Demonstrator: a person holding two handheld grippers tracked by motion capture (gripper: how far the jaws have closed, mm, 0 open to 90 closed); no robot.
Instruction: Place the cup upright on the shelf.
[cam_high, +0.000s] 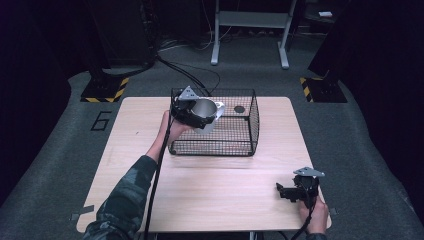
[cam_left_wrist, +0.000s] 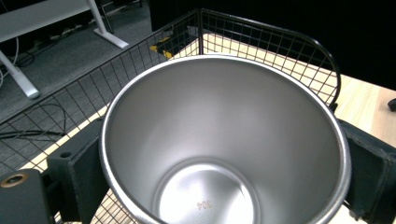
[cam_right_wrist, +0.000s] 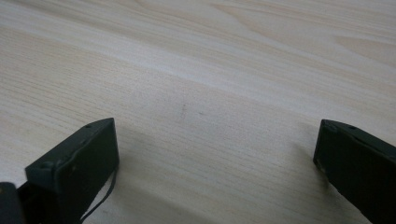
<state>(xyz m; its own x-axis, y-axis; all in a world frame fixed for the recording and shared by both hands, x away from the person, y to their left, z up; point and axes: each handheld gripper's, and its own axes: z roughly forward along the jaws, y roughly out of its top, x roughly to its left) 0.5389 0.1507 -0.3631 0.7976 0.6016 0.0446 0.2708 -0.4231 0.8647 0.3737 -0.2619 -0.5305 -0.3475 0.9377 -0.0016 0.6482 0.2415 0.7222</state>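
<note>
A shiny steel cup (cam_high: 207, 113) hangs tilted over the left part of a black wire basket (cam_high: 240, 145) on the wooden table. My left gripper (cam_high: 196, 114) is shut on the cup, one jaw on each side of its wall. In the left gripper view the cup (cam_left_wrist: 224, 140) opens toward the camera, empty inside, with the basket's mesh (cam_left_wrist: 261, 42) behind it. My right gripper (cam_high: 286, 192) rests near the table's front right corner, jaws wide open. In the right gripper view, bare wood lies between the fingers (cam_right_wrist: 84, 158) of my right gripper (cam_right_wrist: 217, 154).
A small dark round object (cam_high: 239, 109) lies on the basket floor at the back. The light wooden table (cam_high: 215, 195) has open surface in front of the basket. Beyond the table are cables, a white desk frame (cam_high: 250, 30) and hazard-striped bases on grey carpet.
</note>
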